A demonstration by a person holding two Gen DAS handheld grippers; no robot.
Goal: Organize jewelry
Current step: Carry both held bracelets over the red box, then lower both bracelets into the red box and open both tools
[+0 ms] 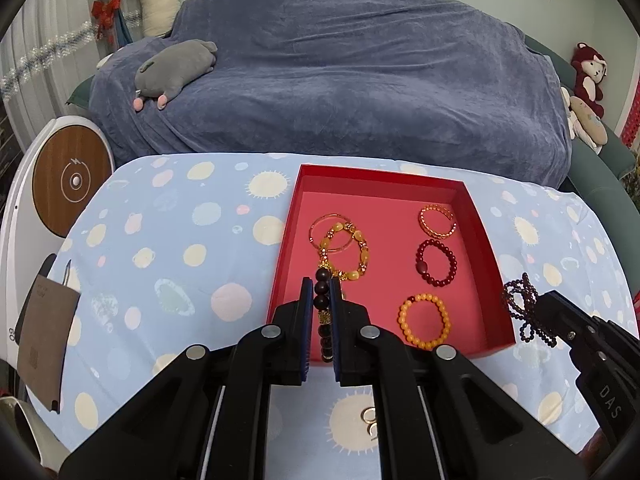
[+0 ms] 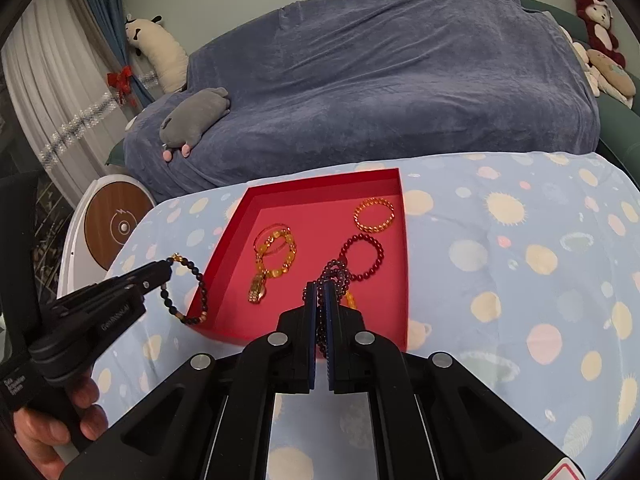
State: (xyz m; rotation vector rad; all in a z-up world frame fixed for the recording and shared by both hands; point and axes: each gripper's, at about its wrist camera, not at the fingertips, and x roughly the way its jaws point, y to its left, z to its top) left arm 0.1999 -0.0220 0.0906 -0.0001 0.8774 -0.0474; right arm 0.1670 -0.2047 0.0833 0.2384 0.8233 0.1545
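A shallow red box (image 1: 286, 240) (image 2: 224, 264) lies on the spotted blue cloth and holds several bracelets: a yellow bead one with a thin bangle (image 1: 348, 248) (image 2: 276, 252), a gold cuff (image 1: 437, 221) (image 2: 374, 214), a dark red bead one (image 1: 437, 263) (image 2: 362, 256) and an orange bead one (image 1: 425, 321). My left gripper (image 1: 322, 286) (image 2: 168, 266) is shut on a dark brown bead bracelet (image 1: 323, 300) (image 2: 188, 288) that dangles at the box's near left edge. My right gripper (image 2: 320, 290) (image 1: 538, 300) is shut on a thin purple bead strand (image 2: 334, 276) (image 1: 520, 304) at the box's right side.
Two small gold rings (image 1: 371, 420) lie on the cloth under my left gripper. A brown card (image 1: 44, 340) sits at the cloth's left edge. Behind the table stand a blue-covered sofa (image 1: 340, 80) with a grey plush (image 1: 176, 70) and a round white device (image 1: 72, 184). A hand (image 2: 52, 420) holds the left gripper.
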